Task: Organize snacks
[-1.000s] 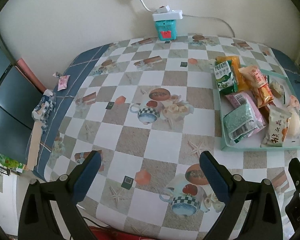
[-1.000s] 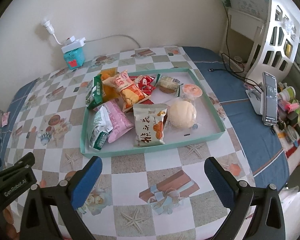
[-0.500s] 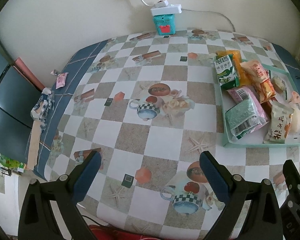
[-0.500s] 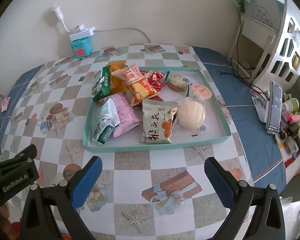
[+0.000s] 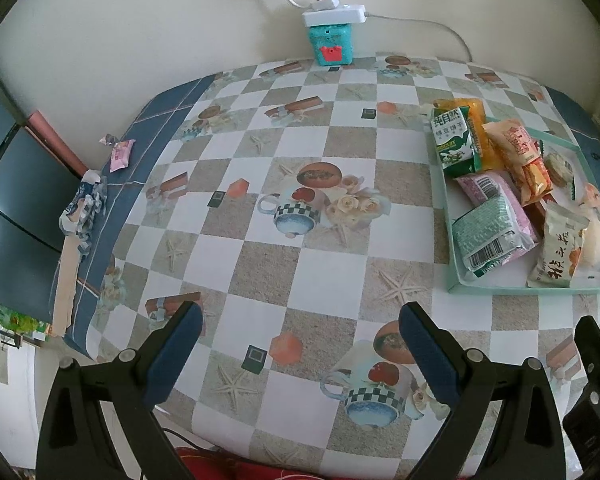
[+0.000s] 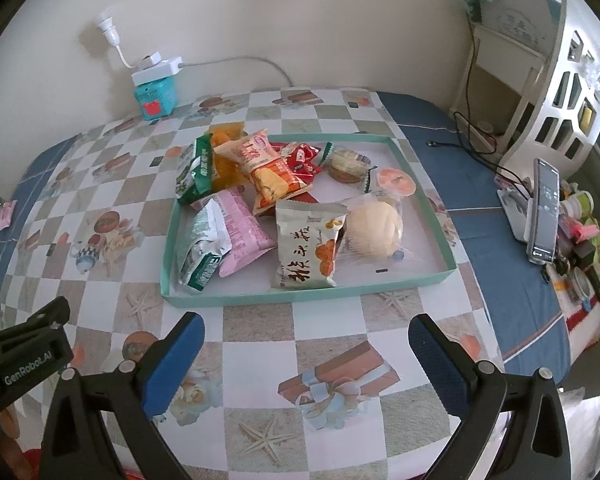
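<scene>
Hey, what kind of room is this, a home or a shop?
Probably a home: a table under a patterned household cloth, a power strip plugged in by the wall, and a cluttered white shelf beside it.

The tray (image 5: 451,240) runs off the left wrist view's right edge, so its far wall is cut off. A red packet (image 6: 300,158) lies mostly under the orange chip bag (image 6: 266,172). The yellow pack (image 6: 226,152) is half covered by the green pack (image 6: 198,172). Items on the shelf (image 6: 556,80) are too small to tell
</scene>
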### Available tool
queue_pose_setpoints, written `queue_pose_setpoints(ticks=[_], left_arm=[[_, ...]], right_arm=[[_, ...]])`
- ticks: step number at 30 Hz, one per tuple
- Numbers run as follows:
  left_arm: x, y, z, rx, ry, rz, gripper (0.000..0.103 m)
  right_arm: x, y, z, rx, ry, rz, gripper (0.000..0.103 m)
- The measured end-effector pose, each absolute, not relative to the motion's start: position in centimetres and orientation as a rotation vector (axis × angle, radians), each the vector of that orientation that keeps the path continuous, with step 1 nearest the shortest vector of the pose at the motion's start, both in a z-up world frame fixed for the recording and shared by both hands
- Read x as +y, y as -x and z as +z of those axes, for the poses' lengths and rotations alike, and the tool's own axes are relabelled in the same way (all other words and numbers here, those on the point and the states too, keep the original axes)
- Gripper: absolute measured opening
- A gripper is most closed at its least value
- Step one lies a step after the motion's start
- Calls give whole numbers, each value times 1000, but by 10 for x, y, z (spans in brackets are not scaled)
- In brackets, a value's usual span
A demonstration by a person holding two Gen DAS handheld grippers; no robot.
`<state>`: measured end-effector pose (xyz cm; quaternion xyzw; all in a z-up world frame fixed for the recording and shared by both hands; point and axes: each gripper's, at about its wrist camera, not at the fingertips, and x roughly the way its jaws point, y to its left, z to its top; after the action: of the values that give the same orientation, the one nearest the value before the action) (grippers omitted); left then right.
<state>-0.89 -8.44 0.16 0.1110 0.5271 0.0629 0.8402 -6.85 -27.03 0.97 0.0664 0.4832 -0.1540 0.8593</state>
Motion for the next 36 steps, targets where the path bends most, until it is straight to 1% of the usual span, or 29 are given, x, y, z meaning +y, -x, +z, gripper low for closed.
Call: queue_pose_setpoints(ticks=[36], left_arm=[[-80, 5, -4, 1148, -212, 146, 99]], right_arm=[[-277, 71, 8, 1021, -168, -355, 103]])
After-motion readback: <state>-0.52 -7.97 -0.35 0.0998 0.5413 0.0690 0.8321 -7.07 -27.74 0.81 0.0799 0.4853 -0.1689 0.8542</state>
